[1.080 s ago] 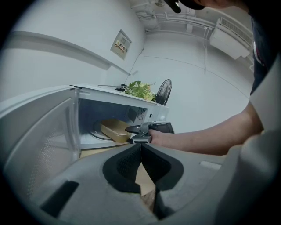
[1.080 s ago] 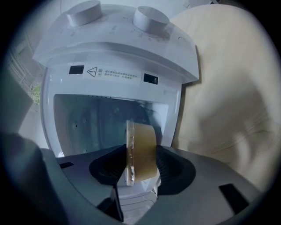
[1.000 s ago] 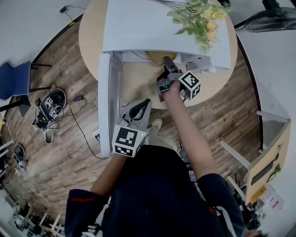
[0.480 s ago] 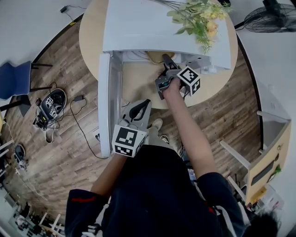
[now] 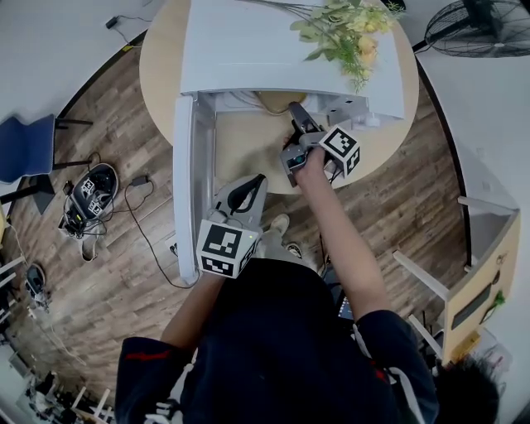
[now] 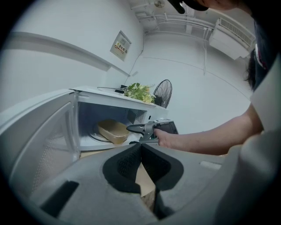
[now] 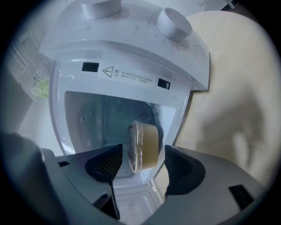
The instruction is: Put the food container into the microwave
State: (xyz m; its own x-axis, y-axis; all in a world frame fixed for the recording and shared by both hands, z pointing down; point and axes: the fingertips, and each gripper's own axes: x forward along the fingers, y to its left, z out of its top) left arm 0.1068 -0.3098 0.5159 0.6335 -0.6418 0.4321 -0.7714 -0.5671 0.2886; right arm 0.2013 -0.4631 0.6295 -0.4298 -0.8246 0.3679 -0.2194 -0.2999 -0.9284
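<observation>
The tan food container (image 7: 142,146) lies on the turntable inside the white microwave (image 5: 290,50), whose door (image 5: 189,182) swings open to the left. It also shows as a tan patch in the head view (image 5: 277,101) and in the left gripper view (image 6: 113,130). My right gripper (image 5: 296,112) reaches into the microwave's mouth. Its jaws have just been opening, and the right gripper (image 7: 139,160) now stands open with a gap between each pad and the container. My left gripper (image 5: 252,184) hangs in front of the door; seen in its own view, the left gripper (image 6: 140,147) is shut on nothing.
The microwave stands on a round wooden table (image 5: 248,157). Yellow-green flowers (image 5: 348,29) lie on its top. A fan (image 5: 476,25) stands at the far right, and a blue chair (image 5: 29,145) and cables with gear (image 5: 91,189) are on the floor at the left.
The right gripper stays at the microwave's mouth, and its marker cube has turned slightly. The left gripper has kept still.
</observation>
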